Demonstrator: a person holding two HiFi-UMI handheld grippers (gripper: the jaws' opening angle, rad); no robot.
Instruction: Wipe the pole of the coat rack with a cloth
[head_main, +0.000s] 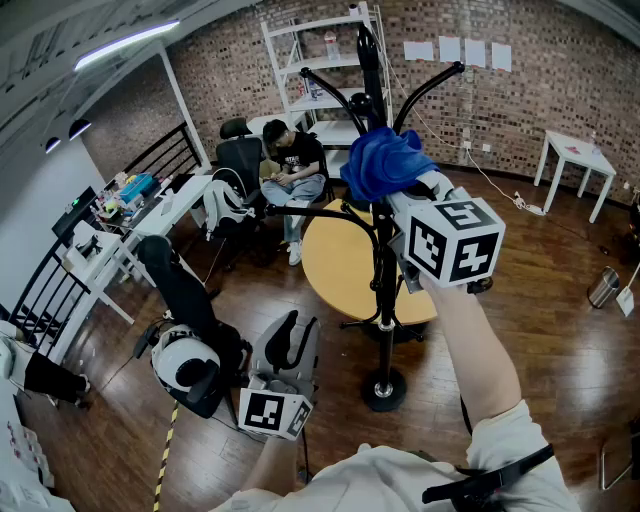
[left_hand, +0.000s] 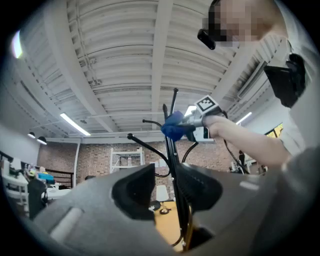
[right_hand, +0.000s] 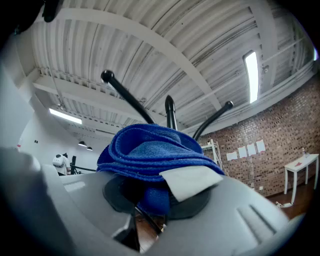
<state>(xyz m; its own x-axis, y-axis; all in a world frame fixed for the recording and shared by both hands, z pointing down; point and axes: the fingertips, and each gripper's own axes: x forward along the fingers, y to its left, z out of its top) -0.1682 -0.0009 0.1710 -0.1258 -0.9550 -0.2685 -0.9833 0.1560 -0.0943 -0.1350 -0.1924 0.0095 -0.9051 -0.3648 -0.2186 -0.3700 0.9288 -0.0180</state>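
Looking down, I had the left gripper (head_main: 288, 340) low, jaws spread with nothing in them, well apart from the coat rack (head_main: 384, 390). The right gripper (head_main: 405, 195) was pinching the blue cloth (head_main: 380, 165), bunched against the black pole (head_main: 383, 280) up where the hooks (head_main: 440, 80) branch off. Past that sat a round yellow table (head_main: 330, 265), a seated person (head_main: 295, 165), then brick wall (head_main: 530, 90).

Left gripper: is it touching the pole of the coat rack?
Apart. The head view shows floor between the left gripper and the pole; its open jaws hold nothing.
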